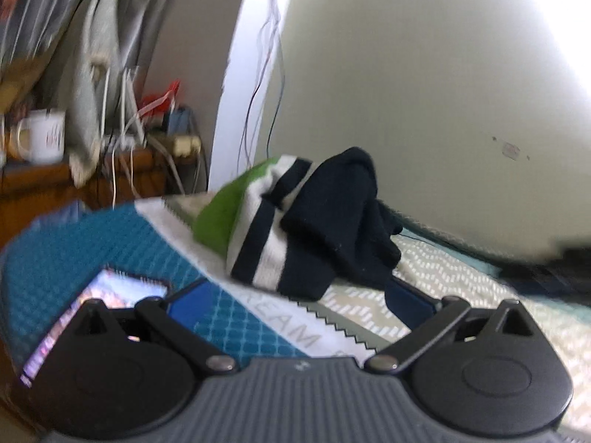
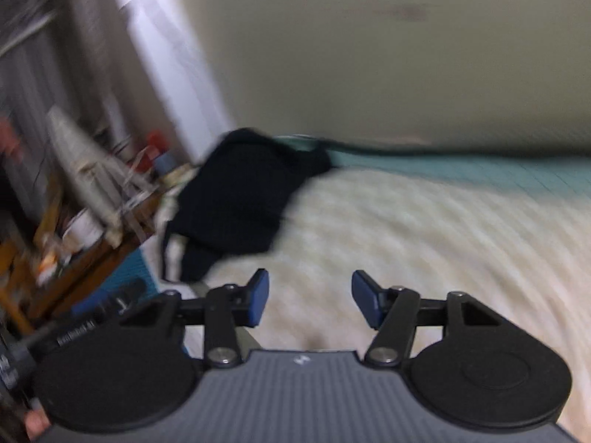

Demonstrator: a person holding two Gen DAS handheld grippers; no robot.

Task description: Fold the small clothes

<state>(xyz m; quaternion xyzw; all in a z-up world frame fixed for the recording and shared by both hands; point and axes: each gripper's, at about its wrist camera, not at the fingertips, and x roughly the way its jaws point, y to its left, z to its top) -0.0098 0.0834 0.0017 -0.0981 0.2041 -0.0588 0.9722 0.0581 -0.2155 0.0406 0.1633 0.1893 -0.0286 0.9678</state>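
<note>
At centre frame of the left wrist view a crumpled navy, white and green garment [image 1: 295, 221] lies on the bed [image 1: 461, 277], both the left gripper [image 1: 299, 302] and right gripper [image 2: 306, 301] agape and empty, so folding appears unstarted; next requires grasping an edge.

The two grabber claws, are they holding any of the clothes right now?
No. The right gripper is open over bare bedding. The left gripper is open too, and the crumpled striped garment lies loose on the bed.
</note>
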